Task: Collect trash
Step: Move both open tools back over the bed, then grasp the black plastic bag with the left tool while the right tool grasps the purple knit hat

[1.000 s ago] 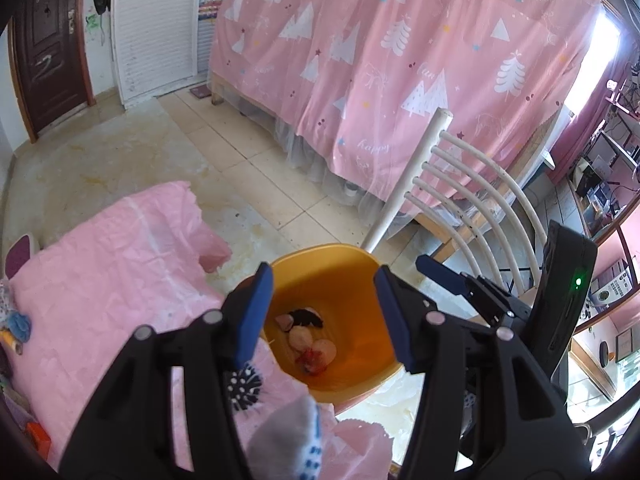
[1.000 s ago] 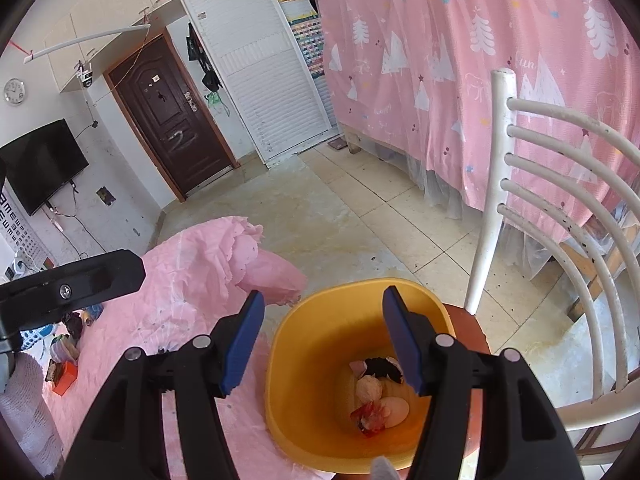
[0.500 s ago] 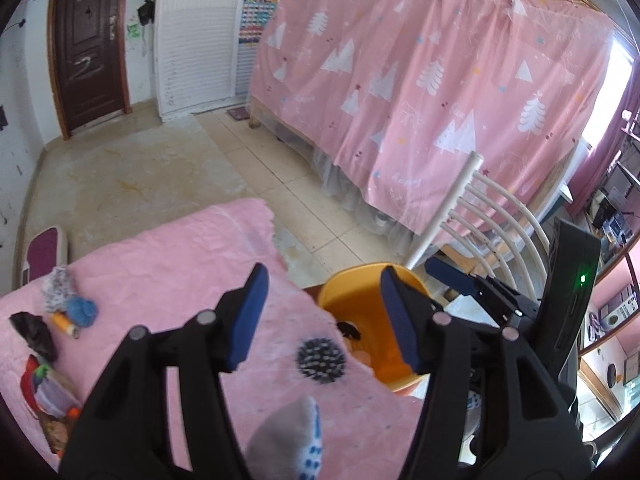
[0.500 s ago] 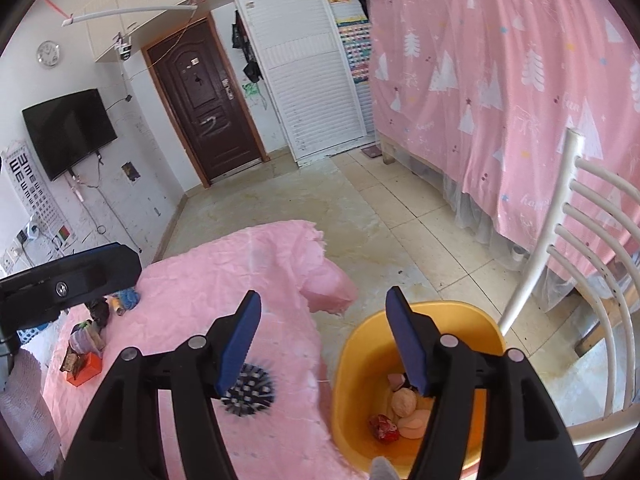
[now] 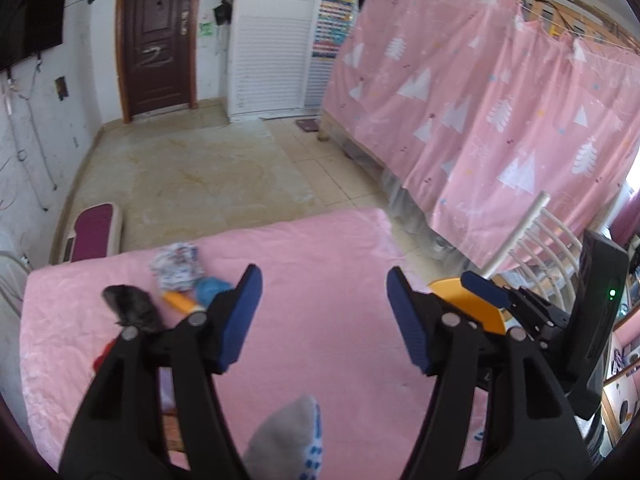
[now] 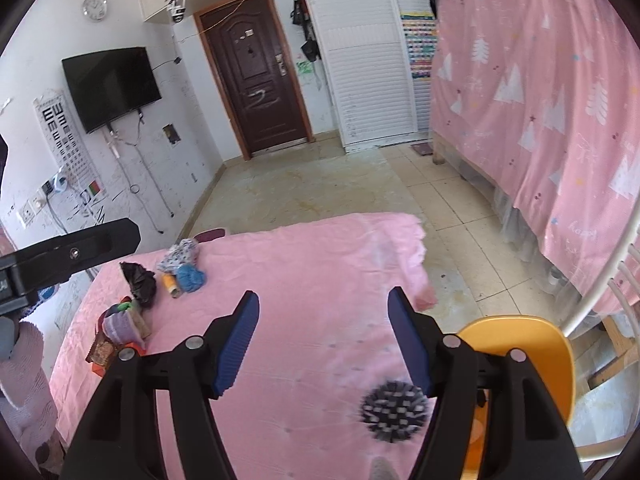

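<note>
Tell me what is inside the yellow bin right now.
Nothing inside can be made out. The yellow bin shows only its rim and upper inner wall beside the pink table; the right gripper arm covers the bottom.

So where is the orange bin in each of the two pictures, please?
Left wrist view: the orange bin is at middle right, mostly hidden behind the left gripper, beyond the table's right edge.
Right wrist view: it is at lower right, below the table edge.
Shared landmark: the brown door.
</note>
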Tool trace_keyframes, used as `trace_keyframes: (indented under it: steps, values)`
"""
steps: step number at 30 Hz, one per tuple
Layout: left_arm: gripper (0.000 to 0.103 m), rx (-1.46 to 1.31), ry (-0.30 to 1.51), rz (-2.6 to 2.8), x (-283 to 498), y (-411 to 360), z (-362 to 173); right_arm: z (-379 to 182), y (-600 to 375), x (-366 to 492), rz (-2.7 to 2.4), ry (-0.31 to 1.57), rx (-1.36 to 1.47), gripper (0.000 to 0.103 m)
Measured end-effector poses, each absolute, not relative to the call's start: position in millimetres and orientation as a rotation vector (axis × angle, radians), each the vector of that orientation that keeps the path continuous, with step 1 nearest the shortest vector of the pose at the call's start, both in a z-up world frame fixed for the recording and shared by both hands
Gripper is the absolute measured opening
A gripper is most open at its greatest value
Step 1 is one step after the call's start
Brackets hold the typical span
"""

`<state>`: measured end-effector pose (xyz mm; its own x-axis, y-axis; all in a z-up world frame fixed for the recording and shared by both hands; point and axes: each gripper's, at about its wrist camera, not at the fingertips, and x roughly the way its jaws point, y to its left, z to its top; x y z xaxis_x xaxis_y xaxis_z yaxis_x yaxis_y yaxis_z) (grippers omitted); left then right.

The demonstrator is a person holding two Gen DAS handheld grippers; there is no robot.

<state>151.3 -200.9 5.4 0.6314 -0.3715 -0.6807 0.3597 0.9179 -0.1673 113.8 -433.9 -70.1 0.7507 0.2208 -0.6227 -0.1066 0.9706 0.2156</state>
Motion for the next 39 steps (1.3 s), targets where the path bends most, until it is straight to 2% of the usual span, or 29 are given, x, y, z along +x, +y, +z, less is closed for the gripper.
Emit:
trace_keyframes:
  steps: [19, 38, 39]
  values:
    - [0.062, -0.049, 0.892, -0.197, 196, -69, -37, -83, -293, 131, 0.365, 0.758, 0.028, 0.061]
    - [0.062, -0.12, 1.046, -0.238, 243, -48, -96, -99, -209, 152, 0.523, 0.843, -0.03, 0.068]
    - [0.06, -0.123, 1.049, -0.246, 244, -48, -98, -100, -204, 153, 0.526, 0.85, -0.032, 0.068]
